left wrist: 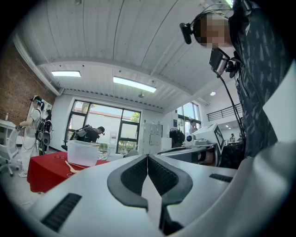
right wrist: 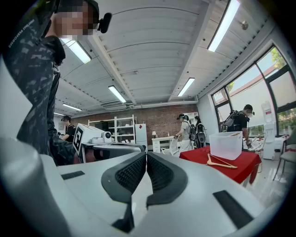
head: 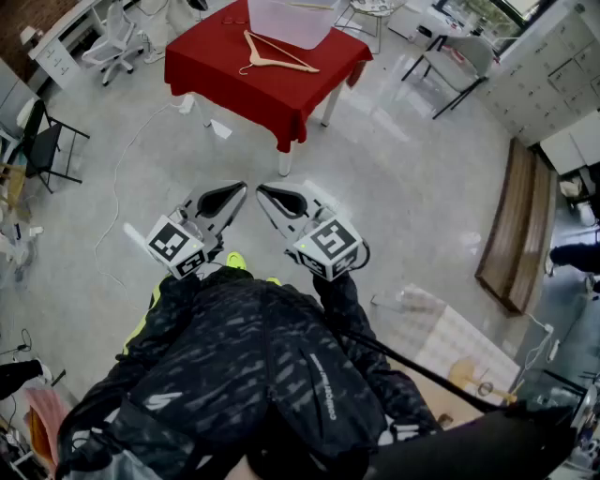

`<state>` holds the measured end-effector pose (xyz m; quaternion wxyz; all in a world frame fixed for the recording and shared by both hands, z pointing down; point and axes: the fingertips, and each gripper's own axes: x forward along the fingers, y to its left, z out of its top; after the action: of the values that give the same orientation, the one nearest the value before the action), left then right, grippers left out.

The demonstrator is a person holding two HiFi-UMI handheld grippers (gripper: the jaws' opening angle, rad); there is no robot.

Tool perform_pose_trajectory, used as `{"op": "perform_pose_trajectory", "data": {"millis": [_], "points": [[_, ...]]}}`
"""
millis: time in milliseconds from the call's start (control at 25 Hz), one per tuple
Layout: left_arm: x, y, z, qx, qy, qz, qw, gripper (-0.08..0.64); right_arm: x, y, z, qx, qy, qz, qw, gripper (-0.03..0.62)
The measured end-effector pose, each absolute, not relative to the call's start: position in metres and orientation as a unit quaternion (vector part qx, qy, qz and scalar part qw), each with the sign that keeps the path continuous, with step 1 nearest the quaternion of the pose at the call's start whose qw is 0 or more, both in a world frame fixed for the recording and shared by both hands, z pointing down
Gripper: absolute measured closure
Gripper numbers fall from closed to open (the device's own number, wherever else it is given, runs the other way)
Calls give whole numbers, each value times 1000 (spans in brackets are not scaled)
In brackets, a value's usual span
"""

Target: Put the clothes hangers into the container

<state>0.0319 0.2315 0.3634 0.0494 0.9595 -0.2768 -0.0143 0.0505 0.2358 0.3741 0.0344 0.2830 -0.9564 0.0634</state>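
Observation:
A wooden clothes hanger (head: 274, 58) lies on a table with a red cloth (head: 234, 80) across the room, next to a clear plastic container (head: 292, 21) at the table's far side. The hanger (right wrist: 221, 162) and container (right wrist: 226, 145) also show in the right gripper view, and the container (left wrist: 83, 152) with the hanger (left wrist: 70, 167) in the left gripper view. Both grippers are held close to the person's chest, well short of the table, pointing toward each other. My left gripper (head: 243, 190) is shut and empty. My right gripper (head: 262, 192) is shut and empty.
Grey floor lies between me and the table, with a white cable (head: 122, 178) trailing across it. Office chairs (head: 114, 42) stand at the left, another chair (head: 464, 61) at the right. Other people (right wrist: 192, 132) stand beyond the table. A wooden bench (head: 511, 230) is at the right.

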Motion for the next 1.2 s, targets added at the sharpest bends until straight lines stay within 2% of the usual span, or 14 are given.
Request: {"op": "perform_pose_trajectory", "data": {"millis": [1200], "points": [[40,245,365,956,-288,-19,53,549,59,256,383,247,-966,63,52,577]]}}
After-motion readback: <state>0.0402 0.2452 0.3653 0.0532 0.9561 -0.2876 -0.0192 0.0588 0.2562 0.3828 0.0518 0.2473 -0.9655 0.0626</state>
